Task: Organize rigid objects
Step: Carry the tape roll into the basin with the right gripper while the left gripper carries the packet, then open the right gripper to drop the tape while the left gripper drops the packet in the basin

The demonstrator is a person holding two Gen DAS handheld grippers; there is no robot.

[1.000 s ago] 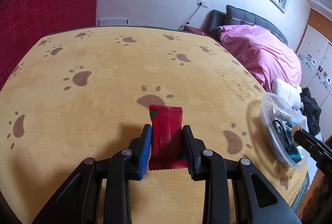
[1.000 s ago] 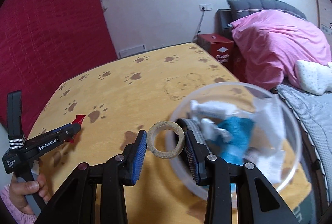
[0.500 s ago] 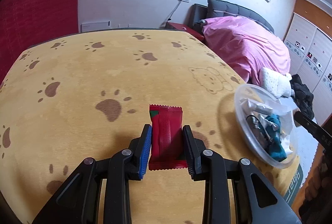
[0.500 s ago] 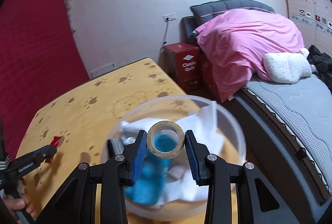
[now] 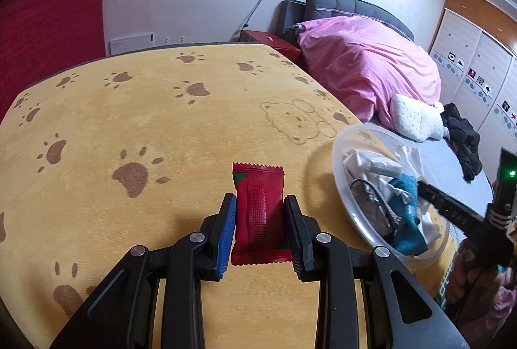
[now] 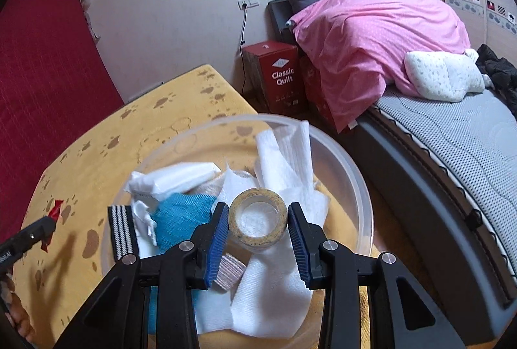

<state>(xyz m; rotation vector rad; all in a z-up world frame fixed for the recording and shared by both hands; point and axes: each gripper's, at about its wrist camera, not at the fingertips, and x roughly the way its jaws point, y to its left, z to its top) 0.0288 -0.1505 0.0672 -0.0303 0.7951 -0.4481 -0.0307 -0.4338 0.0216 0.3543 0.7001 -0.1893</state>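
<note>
Cloths (image 6: 284, 161) in clear bowl (image 6: 362, 200)

Red packet (image 5: 259, 213) above table; tape ring (image 6: 257, 222) over bowl (image 6: 362, 187).

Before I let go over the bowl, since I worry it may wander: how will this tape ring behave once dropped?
The tape ring, shut in the right tool, looks stiff and light. Its round rim suggests it could roll if it lands on edge. Over the clear bowl, the crumpled white cloth below should probably cushion and stop it.
</note>
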